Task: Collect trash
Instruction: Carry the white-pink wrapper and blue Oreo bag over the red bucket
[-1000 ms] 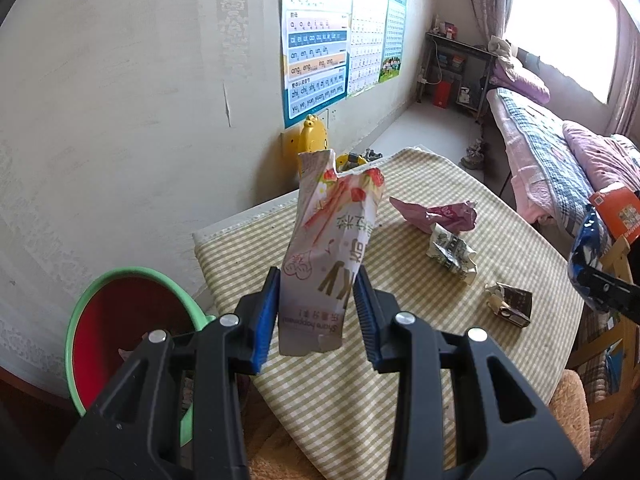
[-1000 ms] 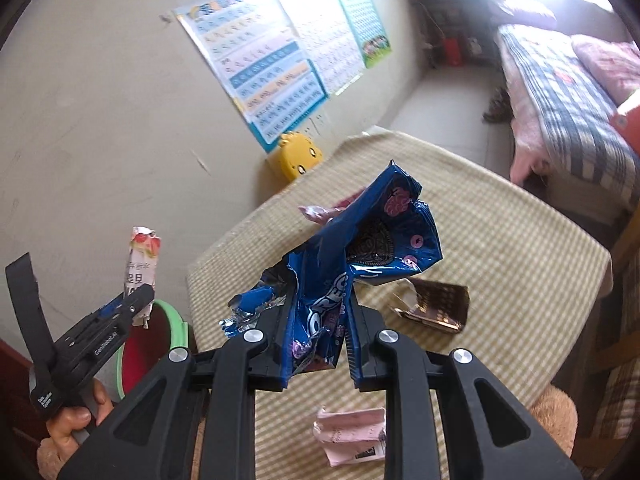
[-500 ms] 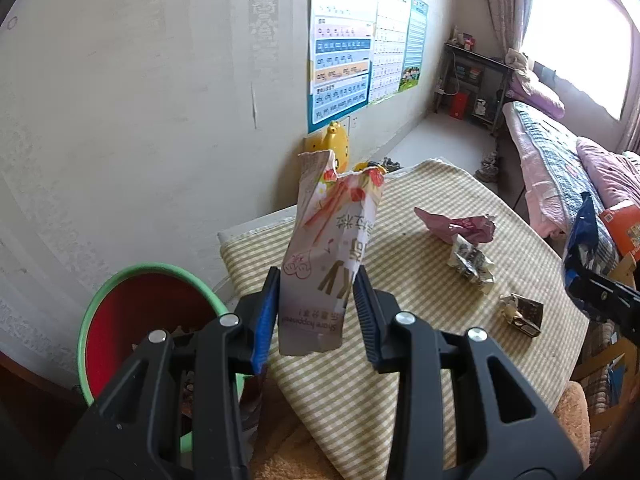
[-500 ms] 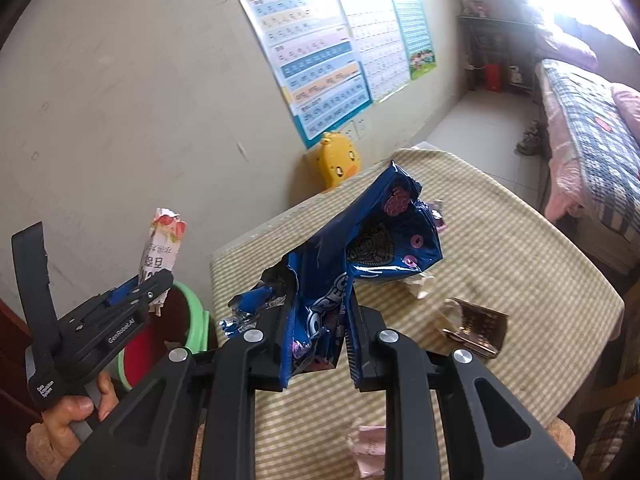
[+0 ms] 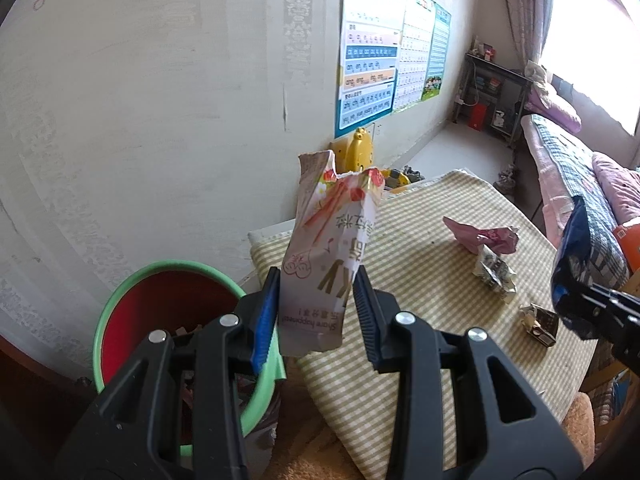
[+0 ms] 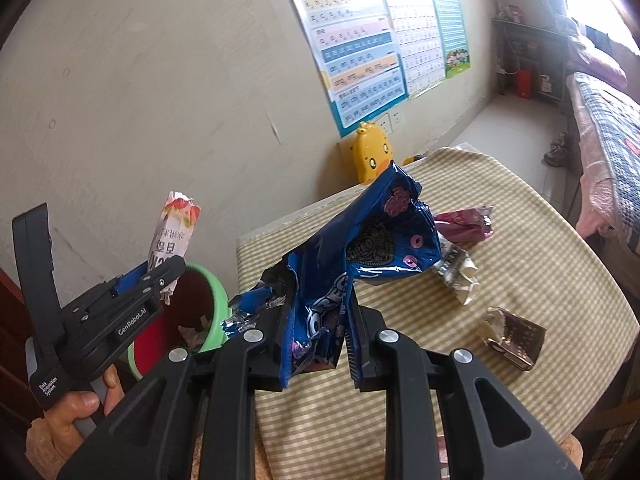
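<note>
My left gripper is shut on a white and pink snack wrapper that stands upright between its pads, just right of the green-rimmed red bin. In the right wrist view that same left gripper hangs over the bin with the wrapper. My right gripper is shut on a crumpled blue cookie bag above the table's near left corner. On the checked tablecloth lie a pink wrapper, a silver wrapper and a brown wrapper.
The bin stands on the floor between the wall and the table's left edge and holds some scraps. A yellow duck toy leans on the wall behind the table. A bed and a shelf fill the far right.
Both grippers have drifted left toward the bin, each keeping its wrapper. The bin now shows larger and closer in both views.
</note>
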`<state>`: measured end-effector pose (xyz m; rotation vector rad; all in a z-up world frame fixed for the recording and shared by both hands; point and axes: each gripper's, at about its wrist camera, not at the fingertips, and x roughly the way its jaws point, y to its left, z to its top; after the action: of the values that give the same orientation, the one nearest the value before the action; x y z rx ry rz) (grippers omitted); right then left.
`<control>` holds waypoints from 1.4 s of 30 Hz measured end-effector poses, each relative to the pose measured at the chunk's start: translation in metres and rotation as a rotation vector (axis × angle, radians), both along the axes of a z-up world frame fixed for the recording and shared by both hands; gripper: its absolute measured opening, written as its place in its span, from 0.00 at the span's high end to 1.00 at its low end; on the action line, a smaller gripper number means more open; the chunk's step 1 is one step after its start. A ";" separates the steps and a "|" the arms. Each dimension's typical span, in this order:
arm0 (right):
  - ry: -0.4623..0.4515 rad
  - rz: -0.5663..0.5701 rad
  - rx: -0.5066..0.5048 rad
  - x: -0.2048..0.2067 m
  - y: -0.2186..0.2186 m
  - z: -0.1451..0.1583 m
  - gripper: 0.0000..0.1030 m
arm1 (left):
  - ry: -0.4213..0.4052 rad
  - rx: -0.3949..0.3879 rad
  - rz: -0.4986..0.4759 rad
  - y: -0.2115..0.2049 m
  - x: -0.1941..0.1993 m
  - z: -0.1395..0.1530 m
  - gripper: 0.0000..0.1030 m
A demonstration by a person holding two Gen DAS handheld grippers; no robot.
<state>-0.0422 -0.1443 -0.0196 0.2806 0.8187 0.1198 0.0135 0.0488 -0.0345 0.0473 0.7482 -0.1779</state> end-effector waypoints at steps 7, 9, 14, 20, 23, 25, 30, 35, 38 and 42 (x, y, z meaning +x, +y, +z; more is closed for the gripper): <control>0.021 0.047 -0.005 0.010 0.021 -0.005 0.81 | 0.012 -0.002 0.050 0.022 0.005 -0.006 0.66; 0.028 0.062 -0.010 0.012 0.027 -0.006 0.81 | 0.020 -0.005 0.066 0.030 0.006 -0.009 0.66; 0.038 0.089 -0.021 0.021 0.043 -0.008 0.81 | 0.032 -0.010 0.098 0.045 0.010 -0.015 0.66; 0.053 0.132 -0.029 0.032 0.062 -0.013 0.81 | 0.040 -0.012 0.136 0.063 0.013 -0.018 0.66; 0.058 0.156 -0.031 0.037 0.071 -0.015 0.81 | 0.040 -0.013 0.158 0.073 0.013 -0.019 0.66; 0.061 0.169 -0.032 0.039 0.077 -0.016 0.81 | 0.040 -0.015 0.171 0.078 0.014 -0.020 0.66; 0.067 0.203 -0.038 0.046 0.091 -0.019 0.81 | 0.045 -0.024 0.195 0.091 0.014 -0.021 0.66; 0.077 0.234 -0.043 0.054 0.106 -0.023 0.81 | 0.051 -0.028 0.218 0.105 0.013 -0.024 0.66; 0.080 0.257 -0.049 0.057 0.117 -0.025 0.81 | 0.056 -0.029 0.236 0.112 0.013 -0.026 0.66; 0.091 0.287 -0.058 0.065 0.131 -0.031 0.81 | 0.070 -0.027 0.261 0.123 0.014 -0.032 0.66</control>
<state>0.0231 -0.0133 -0.0508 0.1125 0.9479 0.3533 0.0275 0.1714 -0.0663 -0.0819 0.8139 0.0592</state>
